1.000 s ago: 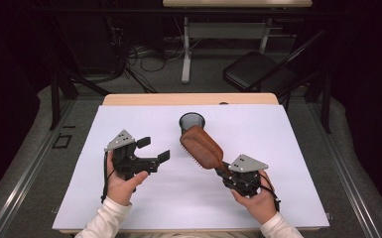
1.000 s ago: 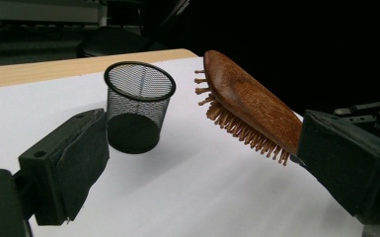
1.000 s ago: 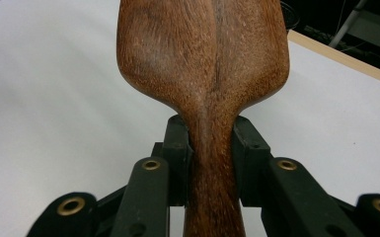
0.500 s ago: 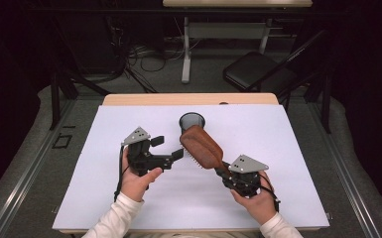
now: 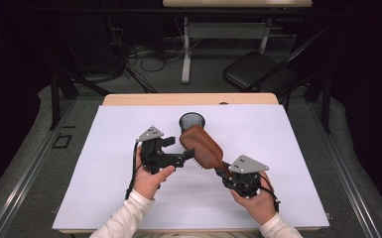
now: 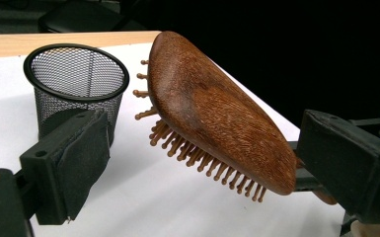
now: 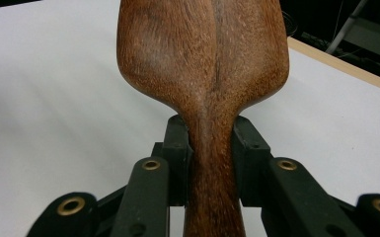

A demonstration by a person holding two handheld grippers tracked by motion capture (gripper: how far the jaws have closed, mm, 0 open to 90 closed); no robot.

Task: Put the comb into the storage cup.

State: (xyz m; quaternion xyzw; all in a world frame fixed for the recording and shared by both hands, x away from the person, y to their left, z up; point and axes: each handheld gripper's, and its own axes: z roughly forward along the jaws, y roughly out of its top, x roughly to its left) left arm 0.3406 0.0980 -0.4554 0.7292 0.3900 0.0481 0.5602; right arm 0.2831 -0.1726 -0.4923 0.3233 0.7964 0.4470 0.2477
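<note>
A brown wooden hairbrush (image 5: 204, 147) is held tilted above the white sheet, bristles facing down and left. My right gripper (image 5: 225, 172) is shut on its handle (image 7: 210, 148), with both pads pressed against the narrow neck. My left gripper (image 5: 179, 148) stands open right beside the brush head (image 6: 212, 108). Its pads (image 6: 81, 165) are wide apart and do not press on the wood. A black mesh cup (image 5: 192, 120) stands upright just behind the brush head, and is also in the left gripper view (image 6: 76, 84).
A large white sheet (image 5: 287, 148) covers the table, with the wooden edge (image 5: 188, 99) bare at the far side. Beyond the table stand a dark folding chair (image 5: 258, 74), desk legs and cables on the floor.
My left gripper has moved right across the sheet, from well left of the brush to right beside its head. The right gripper and brush have kept still.
</note>
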